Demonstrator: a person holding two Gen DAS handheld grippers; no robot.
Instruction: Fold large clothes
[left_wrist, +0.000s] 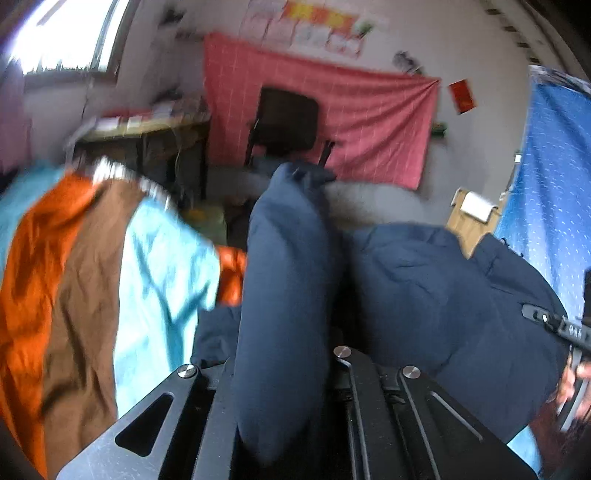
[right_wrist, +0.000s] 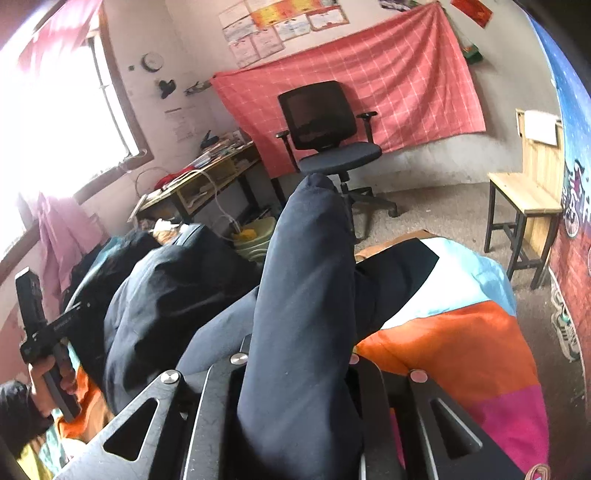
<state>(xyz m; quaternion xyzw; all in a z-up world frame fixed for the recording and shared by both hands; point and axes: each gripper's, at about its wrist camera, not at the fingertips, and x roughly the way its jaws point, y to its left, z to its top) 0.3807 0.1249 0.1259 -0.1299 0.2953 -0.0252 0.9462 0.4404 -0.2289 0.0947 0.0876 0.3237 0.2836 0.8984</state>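
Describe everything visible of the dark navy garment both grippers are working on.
The navy garment is large, padded-looking, matte and plain, maybe a jacket. A bunched fold stands up between the fingers of each gripper, left and right, both shut on it. The rest sags in rumpled folds between them over the striped orange, brown, light-blue and pink bedcover.

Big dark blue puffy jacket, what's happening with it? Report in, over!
Left gripper and right gripper both shut on the dark navy padded jacket. Jacket bunched over the striped orange, brown and light blue bedspread. Nothing blocking.
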